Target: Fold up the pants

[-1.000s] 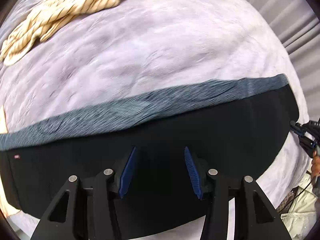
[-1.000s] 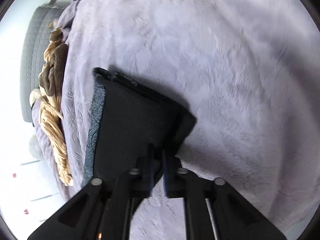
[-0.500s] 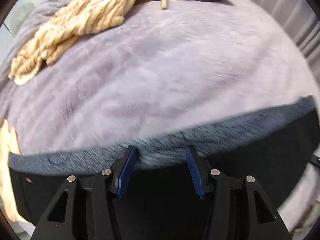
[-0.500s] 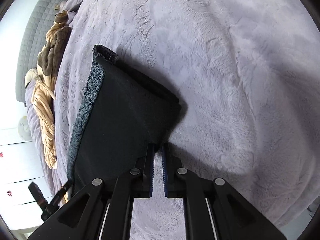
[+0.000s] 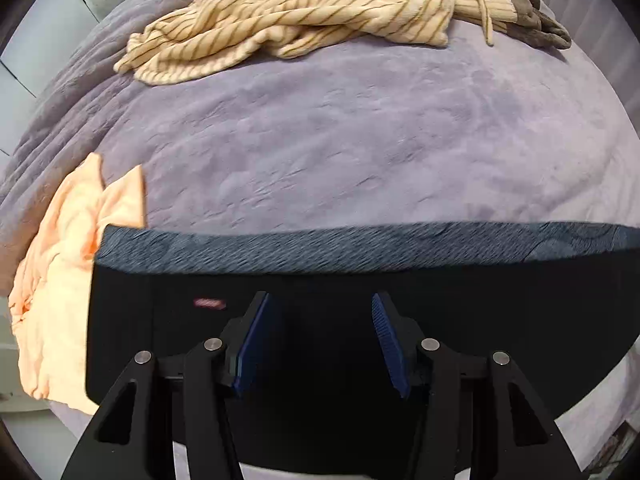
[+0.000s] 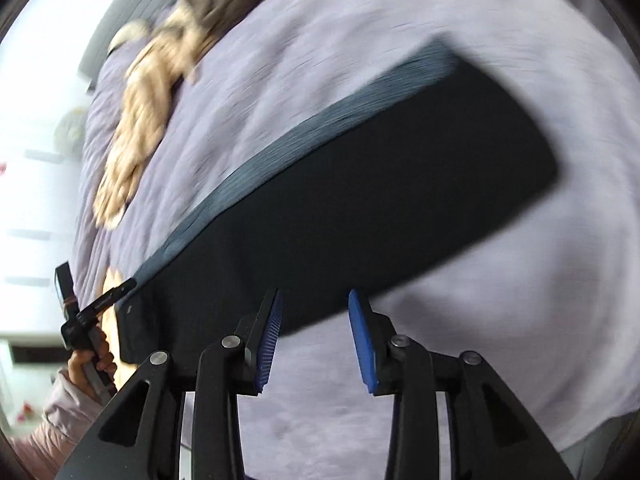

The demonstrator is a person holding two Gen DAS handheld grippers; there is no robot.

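Note:
The black pants [image 5: 320, 340] lie folded into a long flat band on the lilac bedspread [image 5: 340, 140], with a grey-blue patterned strip [image 5: 340, 246] along the far edge. My left gripper [image 5: 320, 312] is open above the pants, holding nothing. In the right wrist view the pants [image 6: 360, 216] run diagonally across the bed. My right gripper [image 6: 314, 312] is open at their near edge, empty. The other hand-held gripper [image 6: 88, 312] shows at the left end of the pants.
A striped cream garment [image 5: 300, 20] and a brown one [image 5: 536, 20] lie at the far side of the bed. An orange cloth [image 5: 64, 280] lies by the left end of the pants. A grey headboard [image 6: 132, 12] is far left.
My right gripper has opened and let go of the pants, and has pulled back and turned. My left gripper stays open and has shifted left along the pants.

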